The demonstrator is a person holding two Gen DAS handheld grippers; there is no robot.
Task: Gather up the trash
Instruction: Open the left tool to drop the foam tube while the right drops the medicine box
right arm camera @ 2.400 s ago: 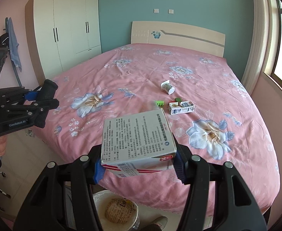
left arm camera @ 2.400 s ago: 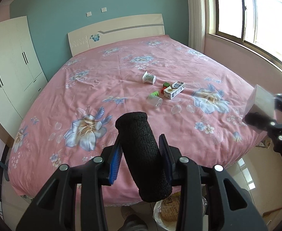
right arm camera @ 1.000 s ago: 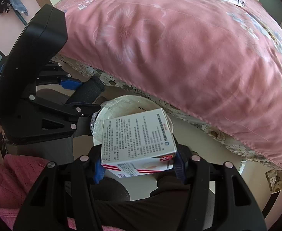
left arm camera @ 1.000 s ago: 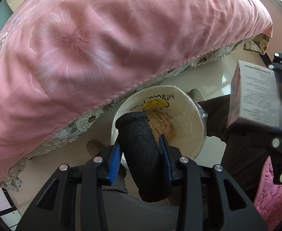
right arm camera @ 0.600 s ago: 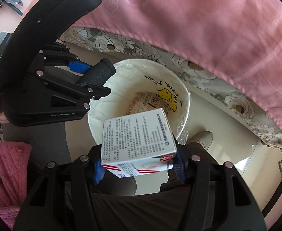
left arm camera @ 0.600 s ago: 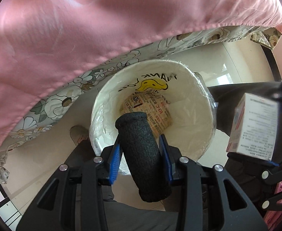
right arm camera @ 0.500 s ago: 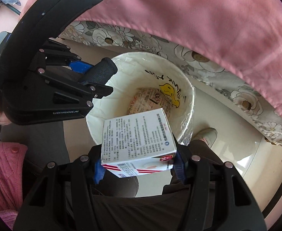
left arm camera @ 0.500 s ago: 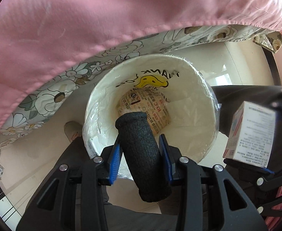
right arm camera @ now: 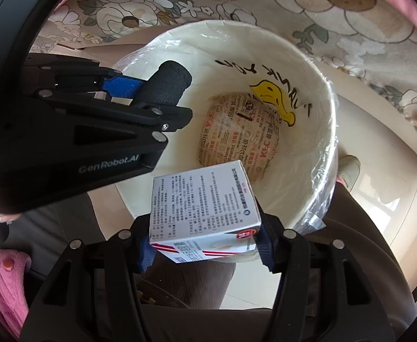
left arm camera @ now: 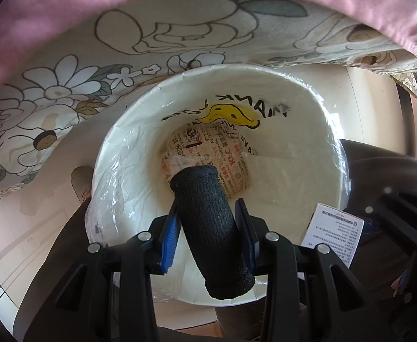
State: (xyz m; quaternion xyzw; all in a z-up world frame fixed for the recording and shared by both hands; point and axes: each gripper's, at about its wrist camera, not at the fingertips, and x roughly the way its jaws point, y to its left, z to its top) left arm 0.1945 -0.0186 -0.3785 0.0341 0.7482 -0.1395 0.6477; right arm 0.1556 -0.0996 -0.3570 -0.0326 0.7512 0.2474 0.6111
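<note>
A white bin (left arm camera: pixel 331 154) lined with a clear plastic bag stands on the floor beside the bed; it also shows in the right wrist view (right arm camera: pixel 316 79). A printed paper wrapper (left arm camera: pixel 208 154) lies at its bottom. My left gripper (left arm camera: pixel 208 228) is shut on a black foam cylinder (left arm camera: pixel 211 228) and holds it over the bin's opening. My right gripper (right arm camera: pixel 205 245) is shut on a white printed carton (right arm camera: pixel 202 202) at the bin's near rim. The carton also shows in the left wrist view (left arm camera: pixel 333 232).
The pink bedspread (left arm camera: pixel 66 22) and a flowered bed skirt (left arm camera: pixel 51 91) hang just above and behind the bin. A person's dark-trousered legs (right arm camera: pixel 365 250) and a shoe (right arm camera: pixel 349 168) are beside the bin. The floor is pale tile (right arm camera: pixel 385 148).
Both grippers have swung down from above the bed to the bin on the floor and closed in on its opening. Each still holds its item.
</note>
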